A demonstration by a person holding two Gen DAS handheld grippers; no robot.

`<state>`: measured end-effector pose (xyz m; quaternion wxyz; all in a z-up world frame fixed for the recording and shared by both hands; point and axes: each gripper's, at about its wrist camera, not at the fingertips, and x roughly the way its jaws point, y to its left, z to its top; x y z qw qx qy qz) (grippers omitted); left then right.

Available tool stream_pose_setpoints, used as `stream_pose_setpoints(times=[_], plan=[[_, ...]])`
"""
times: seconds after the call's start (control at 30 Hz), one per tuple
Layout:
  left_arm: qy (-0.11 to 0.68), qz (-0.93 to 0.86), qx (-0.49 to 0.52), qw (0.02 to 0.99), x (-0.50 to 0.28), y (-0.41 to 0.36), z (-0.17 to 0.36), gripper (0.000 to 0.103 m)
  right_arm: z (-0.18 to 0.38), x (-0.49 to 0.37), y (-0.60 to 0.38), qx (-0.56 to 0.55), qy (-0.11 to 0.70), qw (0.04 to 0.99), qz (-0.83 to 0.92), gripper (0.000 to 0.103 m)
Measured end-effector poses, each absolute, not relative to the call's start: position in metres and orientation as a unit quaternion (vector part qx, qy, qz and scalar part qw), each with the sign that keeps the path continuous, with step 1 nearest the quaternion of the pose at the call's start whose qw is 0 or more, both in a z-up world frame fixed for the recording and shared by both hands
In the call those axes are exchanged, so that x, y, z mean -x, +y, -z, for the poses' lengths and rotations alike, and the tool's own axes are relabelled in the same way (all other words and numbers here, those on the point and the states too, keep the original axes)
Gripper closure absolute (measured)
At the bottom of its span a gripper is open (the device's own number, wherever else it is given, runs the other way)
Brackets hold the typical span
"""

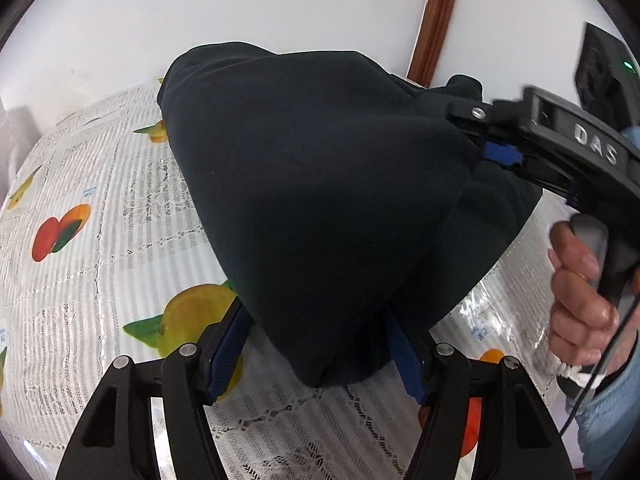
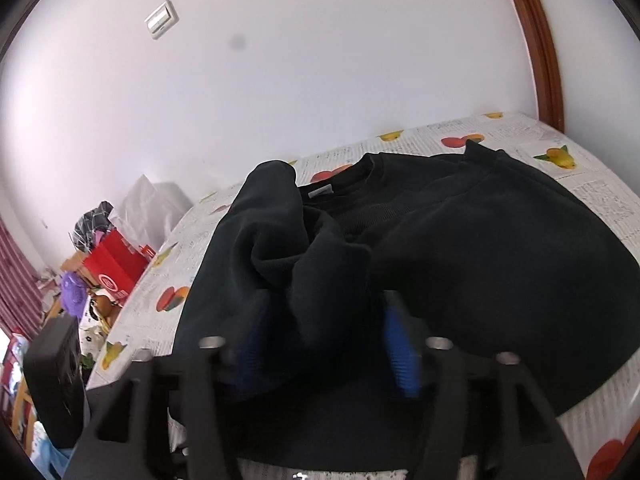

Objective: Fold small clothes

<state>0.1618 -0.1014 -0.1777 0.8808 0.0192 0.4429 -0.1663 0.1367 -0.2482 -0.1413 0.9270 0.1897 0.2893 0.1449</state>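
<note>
A black sweatshirt [image 1: 320, 200] lies on the fruit-print tablecloth [image 1: 100, 240]. In the left wrist view my left gripper [image 1: 320, 344] stands open around its near corner, blue pads [image 1: 228, 352] apart on either side of the cloth. My right gripper [image 1: 486, 136] shows at the right of that view, its jaws into a bunched fold. In the right wrist view the sweatshirt [image 2: 480, 248] spreads over the table with its collar far back, and a folded sleeve part sits between my right gripper's [image 2: 324, 344] spread blue pads [image 2: 400, 352].
A white wall rises behind the table, with a brown wooden door frame [image 1: 434, 20] at the right. Left of the table in the right wrist view stand a red box [image 2: 114, 264], bags and clutter. A hand [image 1: 580, 292] holds the right gripper's handle.
</note>
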Motion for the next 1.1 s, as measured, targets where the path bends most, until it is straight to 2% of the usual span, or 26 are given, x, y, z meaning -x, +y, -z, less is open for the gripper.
stream_pose_setpoints(times=[0.27,0.3,0.37,0.47,0.6,0.67,0.8,0.83,0.9,0.93,1.1], plan=[[0.438,0.153,-0.017,0.886,-0.165,-0.110,0.179,0.034,0.150,-0.186,-0.239,-0.257,0.328,0.889,-0.191,0.041],[0.436,0.150,-0.019,0.887,-0.167,-0.111,0.179,0.034,0.147,-0.189,-0.234,-0.248,0.326,0.893,-0.187,0.046],[0.432,0.139,-0.022,0.891,-0.169,-0.113,0.180,0.034,0.135,-0.187,-0.228,-0.209,0.306,0.910,-0.186,0.081],[0.432,0.133,-0.027,0.891,-0.173,-0.117,0.179,0.034,0.110,-0.164,-0.235,-0.156,0.236,0.939,-0.193,0.086],[0.431,0.133,-0.028,0.892,-0.176,-0.118,0.179,0.034,0.103,-0.119,-0.283,-0.220,0.141,0.953,-0.155,0.087],[0.430,0.130,-0.029,0.893,-0.176,-0.119,0.179,0.034,0.116,-0.117,-0.297,-0.232,0.166,0.950,-0.126,0.086],[0.429,0.131,-0.034,0.893,-0.171,-0.127,0.176,0.036,0.163,-0.139,-0.313,-0.245,0.279,0.926,-0.071,0.086],[0.428,0.133,-0.032,0.893,-0.170,-0.128,0.176,0.041,0.174,-0.146,-0.317,-0.269,0.306,0.910,-0.071,0.085],[0.428,0.150,-0.022,0.891,-0.171,-0.129,0.174,0.062,0.183,-0.152,-0.320,-0.298,0.313,0.899,-0.074,0.085],[0.426,0.160,-0.016,0.890,-0.169,-0.131,0.173,0.079,0.182,-0.153,-0.318,-0.294,0.311,0.901,-0.072,0.085],[0.415,0.142,-0.021,0.898,-0.166,-0.129,0.168,0.085,0.176,-0.167,-0.289,-0.236,0.323,0.915,-0.056,0.086]])
